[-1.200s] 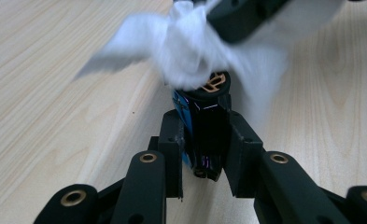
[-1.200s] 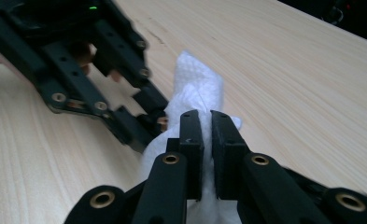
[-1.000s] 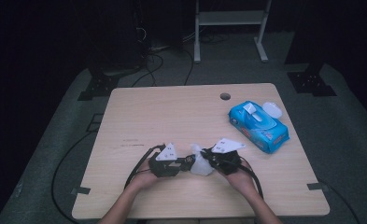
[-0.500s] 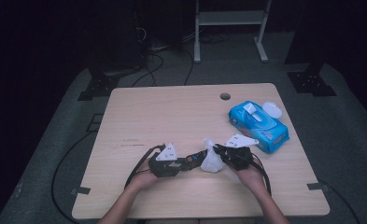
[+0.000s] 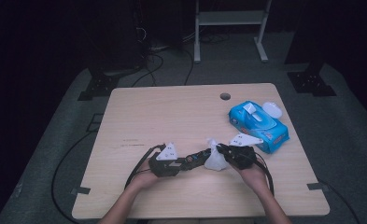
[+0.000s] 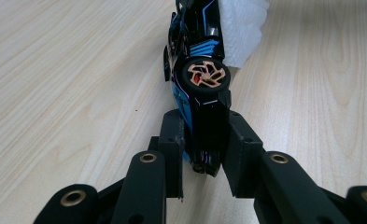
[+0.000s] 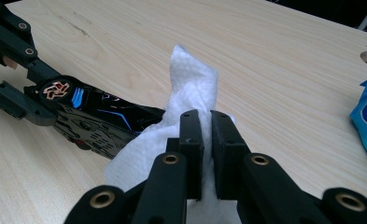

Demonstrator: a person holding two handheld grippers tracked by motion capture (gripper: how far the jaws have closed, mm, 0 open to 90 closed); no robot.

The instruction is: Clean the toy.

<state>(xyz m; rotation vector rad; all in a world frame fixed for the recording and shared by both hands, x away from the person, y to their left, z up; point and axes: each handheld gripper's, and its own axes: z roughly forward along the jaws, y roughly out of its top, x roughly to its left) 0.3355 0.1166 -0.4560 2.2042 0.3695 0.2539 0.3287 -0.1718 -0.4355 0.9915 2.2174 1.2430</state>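
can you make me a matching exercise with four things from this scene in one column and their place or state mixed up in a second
Things:
1. toy car
2. white wipe
3. blue wipes pack
4. round hole

Places or states:
A. lying on the table's right side, flap open
B. clamped in the left gripper, tipped on its side
C. cut into the tabletop near the far edge
D. pinched in the right gripper, pressed against the car

Pairs: 1-B, 2-D, 3-A, 4-C
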